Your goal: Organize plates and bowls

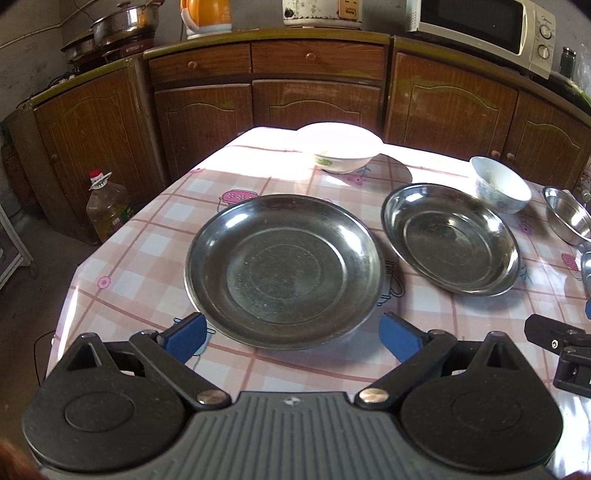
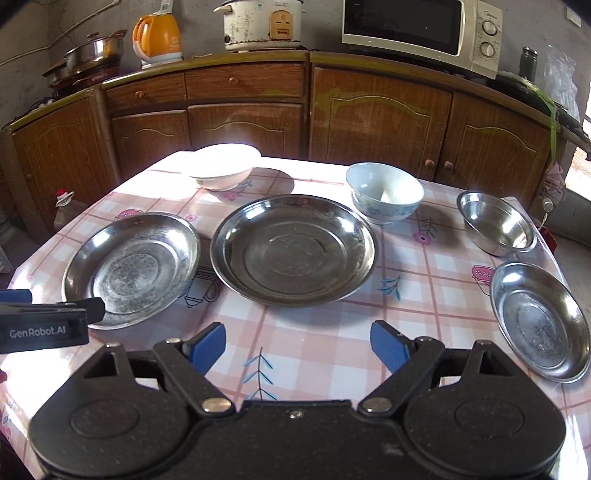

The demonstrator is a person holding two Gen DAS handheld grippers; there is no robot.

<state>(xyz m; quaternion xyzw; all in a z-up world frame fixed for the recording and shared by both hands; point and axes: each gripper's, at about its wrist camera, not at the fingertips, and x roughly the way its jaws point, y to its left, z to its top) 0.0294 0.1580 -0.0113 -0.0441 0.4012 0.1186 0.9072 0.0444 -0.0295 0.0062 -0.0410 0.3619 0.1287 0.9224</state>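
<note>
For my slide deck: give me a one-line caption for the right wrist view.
Open right tool facing three steel plates and three bowls on a checked tablecloth.

This was a home kitchen. Brown wooden cabinets (image 2: 258,110) with drawers and arched doors ran across the upper frame, their counter carrying a white microwave (image 2: 421,33), a worn rice cooker (image 2: 262,26), an orange electric kettle (image 2: 159,38) and a steel pot (image 2: 96,50) at upper left. A checked oilcloth-covered table (image 2: 314,332) filled the centre, and a cooking-oil bottle (image 1: 107,206) stood on the floor at left.
</note>
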